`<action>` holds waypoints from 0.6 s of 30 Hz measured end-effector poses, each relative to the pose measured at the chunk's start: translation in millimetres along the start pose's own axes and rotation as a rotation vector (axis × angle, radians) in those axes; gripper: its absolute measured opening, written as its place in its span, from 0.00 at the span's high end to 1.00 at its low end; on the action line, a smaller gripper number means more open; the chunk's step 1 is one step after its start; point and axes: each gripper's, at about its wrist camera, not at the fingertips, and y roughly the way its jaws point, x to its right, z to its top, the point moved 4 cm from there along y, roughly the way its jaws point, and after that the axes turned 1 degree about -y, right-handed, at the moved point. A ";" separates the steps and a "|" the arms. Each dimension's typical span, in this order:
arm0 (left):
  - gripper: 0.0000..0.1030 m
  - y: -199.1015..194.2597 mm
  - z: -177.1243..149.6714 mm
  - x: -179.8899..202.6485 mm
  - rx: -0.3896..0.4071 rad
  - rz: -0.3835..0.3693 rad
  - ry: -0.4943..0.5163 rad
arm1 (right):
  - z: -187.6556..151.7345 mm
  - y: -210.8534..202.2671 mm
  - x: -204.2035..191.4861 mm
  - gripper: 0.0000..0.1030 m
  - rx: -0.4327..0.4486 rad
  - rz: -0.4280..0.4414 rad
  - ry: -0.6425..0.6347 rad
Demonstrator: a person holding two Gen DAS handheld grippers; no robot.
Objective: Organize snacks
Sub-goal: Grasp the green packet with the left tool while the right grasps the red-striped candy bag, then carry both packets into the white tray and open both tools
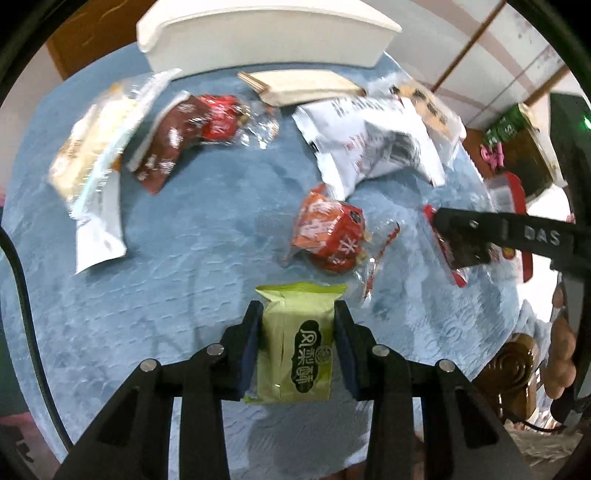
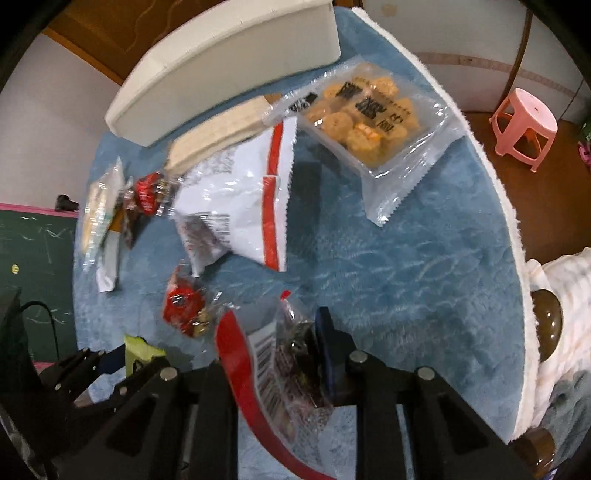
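Left gripper (image 1: 297,354) clamps green pastry packet (image 1: 295,347) across its width, near tabletop's (image 1: 184,240) front edge. Right gripper (image 2: 295,354) pinches red-edged clear snack bag (image 2: 269,369) nearby. Both likely bound for white bin (image 1: 258,37) at far edge.

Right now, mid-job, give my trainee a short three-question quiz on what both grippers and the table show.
1. True or false: the left gripper is shut on the green snack packet.
2. What does the right gripper hold? A) the clear bag of golden biscuits B) the red-edged clear packet C) nothing
3. Fill in: the white bin stands at the ___ edge of the blue cloth.

Key: 1 true; 2 B; 3 far
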 end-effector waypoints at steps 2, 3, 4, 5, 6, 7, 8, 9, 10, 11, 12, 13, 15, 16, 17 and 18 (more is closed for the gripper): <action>0.65 -10.7 1.0 -6.7 0.010 -0.008 -0.013 | 6.2 -14.6 -3.2 0.80 0.021 0.020 -0.002; 0.65 -16.8 1.9 -8.6 0.020 -0.011 -0.020 | 6.1 -20.5 -4.0 0.80 0.032 0.029 -0.004; 0.65 -19.7 0.1 -4.5 0.025 -0.013 -0.022 | 7.8 -26.0 -5.1 0.80 0.043 0.037 -0.005; 0.65 -26.8 1.7 -5.3 0.036 -0.017 -0.026 | 8.0 -35.9 -5.8 0.80 0.060 0.049 -0.008; 0.65 -32.0 -4.6 -4.9 0.046 -0.019 -0.027 | 8.2 -42.8 -7.4 0.80 0.074 0.058 -0.012; 0.65 -38.2 -2.6 -4.3 0.058 -0.021 -0.028 | 11.8 -45.4 -14.4 0.80 0.083 0.063 -0.016; 0.65 -47.7 0.6 -4.7 0.075 -0.025 -0.028 | 12.2 -53.5 -16.6 0.80 0.098 0.070 -0.021; 0.65 -53.8 3.5 -2.4 0.087 -0.024 -0.029 | 13.2 -57.9 -20.3 0.80 0.107 0.074 -0.026; 0.65 -56.1 8.3 -5.4 0.094 -0.023 -0.028 | 14.5 -64.6 -23.9 0.80 0.117 0.081 -0.035; 0.65 -62.0 13.1 -3.2 0.105 -0.021 -0.028 | 15.9 -70.7 -29.0 0.80 0.129 0.087 -0.044; 0.65 -70.6 17.1 -4.2 0.115 -0.020 -0.030 | 18.4 -78.6 -33.3 0.80 0.144 0.095 -0.056; 0.65 -78.4 21.0 -7.0 0.124 -0.026 -0.035 | 21.7 -86.9 -37.0 0.80 0.158 0.102 -0.068; 0.65 -97.1 31.6 -6.3 0.151 -0.047 -0.052 | 27.2 -97.8 -47.7 0.80 0.182 0.110 -0.090; 0.65 -104.0 37.8 -5.7 0.162 -0.052 -0.058 | 30.1 -102.1 -52.0 0.80 0.195 0.116 -0.099; 0.65 -114.1 44.9 -6.6 0.179 -0.056 -0.062 | 34.5 -109.1 -56.5 0.80 0.208 0.123 -0.113; 0.65 -122.7 52.4 -6.0 0.197 -0.057 -0.066 | 39.7 -115.2 -60.9 0.80 0.220 0.129 -0.128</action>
